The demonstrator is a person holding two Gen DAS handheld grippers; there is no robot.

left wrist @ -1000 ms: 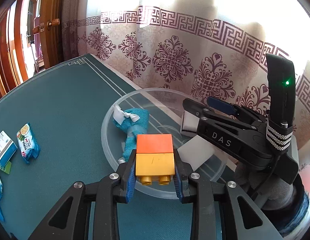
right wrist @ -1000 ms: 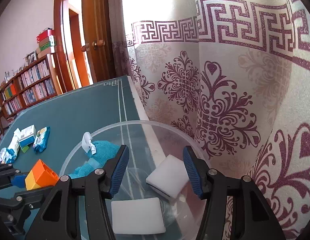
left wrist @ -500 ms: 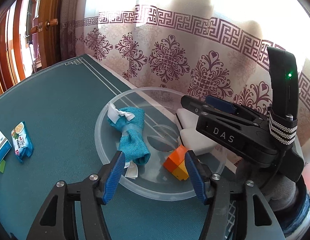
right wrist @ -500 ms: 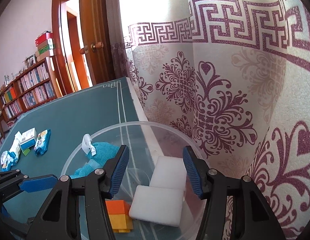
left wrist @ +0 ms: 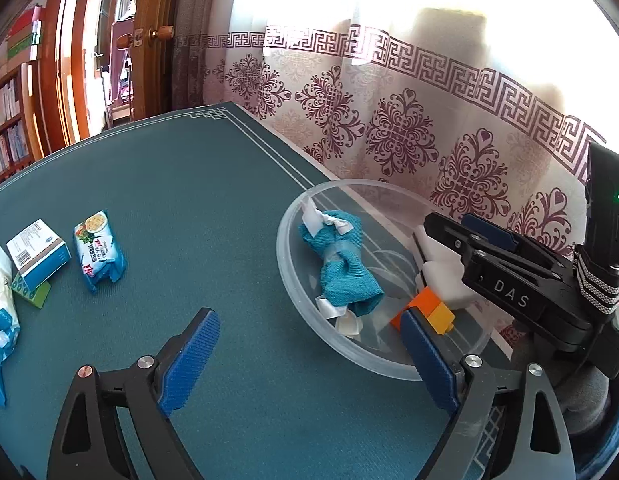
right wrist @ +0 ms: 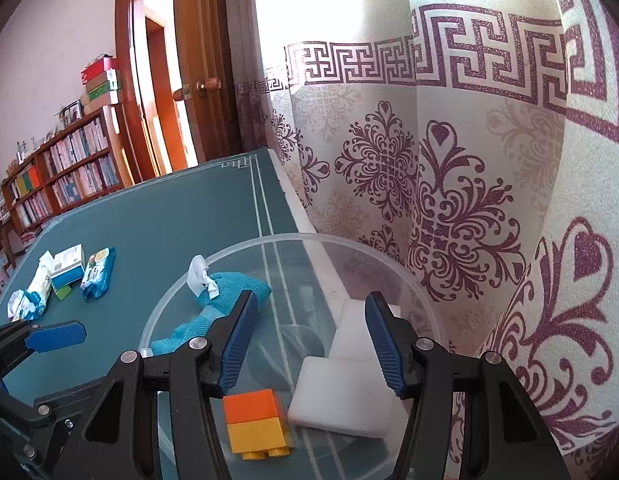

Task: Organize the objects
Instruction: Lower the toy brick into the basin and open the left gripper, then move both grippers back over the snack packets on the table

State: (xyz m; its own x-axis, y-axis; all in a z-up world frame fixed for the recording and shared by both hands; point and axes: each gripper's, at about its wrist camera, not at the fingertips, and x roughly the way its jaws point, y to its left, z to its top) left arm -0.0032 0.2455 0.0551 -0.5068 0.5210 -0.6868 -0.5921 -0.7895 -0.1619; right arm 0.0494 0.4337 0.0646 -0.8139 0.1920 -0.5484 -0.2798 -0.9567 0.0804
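Note:
A clear plastic bowl (left wrist: 293,276) (right wrist: 389,256) stands on the green table near the curtain. In it lie an orange-and-yellow toy brick (left wrist: 431,312) (right wrist: 257,420), a rolled teal cloth (left wrist: 343,264) (right wrist: 225,300) and two white sponges (left wrist: 441,276) (right wrist: 341,396). My left gripper (left wrist: 309,364) is open and empty, over the table just left of the bowl's near rim. My right gripper (right wrist: 309,344) is open and empty, above the bowl; it also shows in the left wrist view (left wrist: 509,276).
Several snack packets and a small blue-white box (left wrist: 39,254) (right wrist: 69,266) lie on the table's left side. A patterned curtain (right wrist: 449,200) hangs right behind the bowl. A wooden door and bookshelves (right wrist: 65,176) stand at the far left.
My left gripper opened and dropped the orange-and-yellow brick into the bowl, then drew back and swung left. The right gripper stayed open above the bowl.

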